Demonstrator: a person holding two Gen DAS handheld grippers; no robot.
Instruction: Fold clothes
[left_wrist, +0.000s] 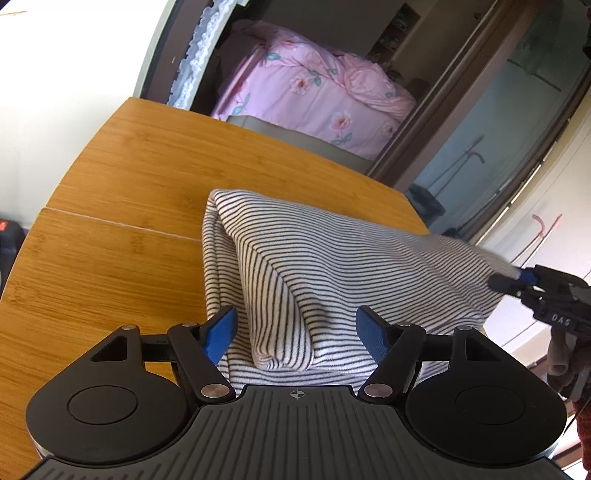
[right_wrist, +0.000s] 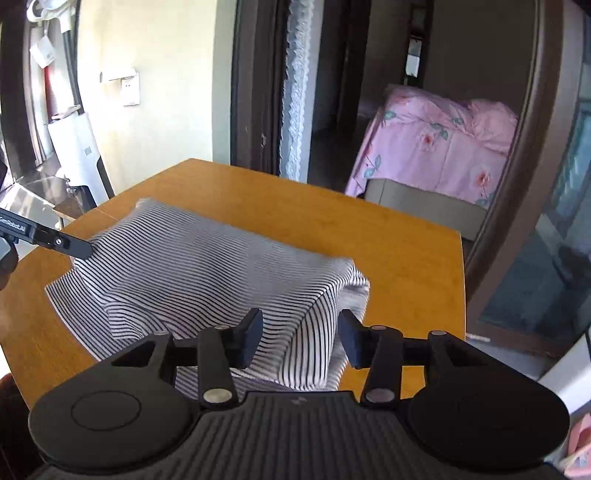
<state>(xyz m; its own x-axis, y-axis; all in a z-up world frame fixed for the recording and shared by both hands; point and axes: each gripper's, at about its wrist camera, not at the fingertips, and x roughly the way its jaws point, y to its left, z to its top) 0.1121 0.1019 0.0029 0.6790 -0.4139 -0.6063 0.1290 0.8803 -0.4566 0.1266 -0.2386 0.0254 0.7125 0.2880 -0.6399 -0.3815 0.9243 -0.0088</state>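
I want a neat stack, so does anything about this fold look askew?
Yes. The striped garment is bunched unevenly on the wooden table: its top layer humps up and a bottom layer sticks out at one corner. Nothing looks spilled or damaged.

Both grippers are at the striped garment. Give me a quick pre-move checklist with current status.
1. Left gripper jaws open around a raised fold: ok.
2. Right gripper jaws open around a fold: ok.
3. Striped garment fully on the wooden table: not ok, one end overhangs the edge.
4. Table beyond the garment free for folding: ok.
5. Fabric layers aligned underneath: cannot tell.
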